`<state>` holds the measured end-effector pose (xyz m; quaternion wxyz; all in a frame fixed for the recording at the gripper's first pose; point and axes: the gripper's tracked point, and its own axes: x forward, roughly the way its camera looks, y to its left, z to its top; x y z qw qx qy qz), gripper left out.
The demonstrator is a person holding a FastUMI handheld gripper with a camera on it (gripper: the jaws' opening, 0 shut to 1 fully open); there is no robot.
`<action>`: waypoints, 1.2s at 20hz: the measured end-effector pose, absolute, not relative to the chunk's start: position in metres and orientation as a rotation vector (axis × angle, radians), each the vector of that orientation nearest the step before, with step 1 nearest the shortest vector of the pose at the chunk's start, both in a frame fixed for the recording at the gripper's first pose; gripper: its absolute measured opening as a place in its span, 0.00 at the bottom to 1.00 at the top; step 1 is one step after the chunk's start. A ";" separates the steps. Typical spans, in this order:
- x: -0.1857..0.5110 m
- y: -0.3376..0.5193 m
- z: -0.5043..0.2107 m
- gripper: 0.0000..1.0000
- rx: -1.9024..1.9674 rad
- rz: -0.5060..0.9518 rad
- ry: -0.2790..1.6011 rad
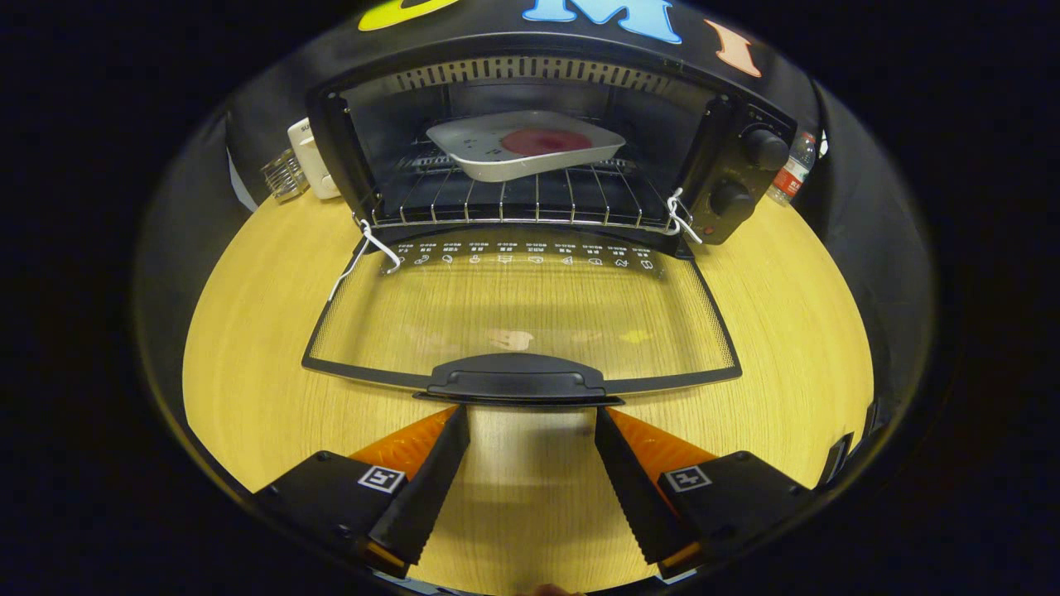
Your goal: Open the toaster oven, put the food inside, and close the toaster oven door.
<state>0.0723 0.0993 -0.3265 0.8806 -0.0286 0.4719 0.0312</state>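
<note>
With hand-held gripper (532, 410) released just before door handle (517, 381) at lower centre, could slip off while lifting.

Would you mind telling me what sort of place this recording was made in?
Probably a staged kitchen booth, not a real kitchen: a toaster oven sits open on a wooden table, black cloth walls it in, and the open gripper hovers at the door handle.

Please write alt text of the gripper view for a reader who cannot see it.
A toaster oven stands open on a wooden table, with a white tray of food on its wire rack. Its glass door lies folded down, and the open gripper has its fingertips just before the door handle.
</note>
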 end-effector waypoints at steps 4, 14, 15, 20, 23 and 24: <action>0.073 0.100 -0.326 0.98 -0.060 0.070 1.001; 0.060 0.098 -0.267 0.98 -0.051 0.163 0.866; 0.060 0.098 -0.257 0.98 -0.066 0.172 0.820; 0.069 0.107 -0.205 0.99 -0.148 0.224 0.631; 0.080 0.107 -0.156 0.98 -0.126 0.221 0.504; 0.086 0.104 -0.137 0.98 -0.141 0.217 0.448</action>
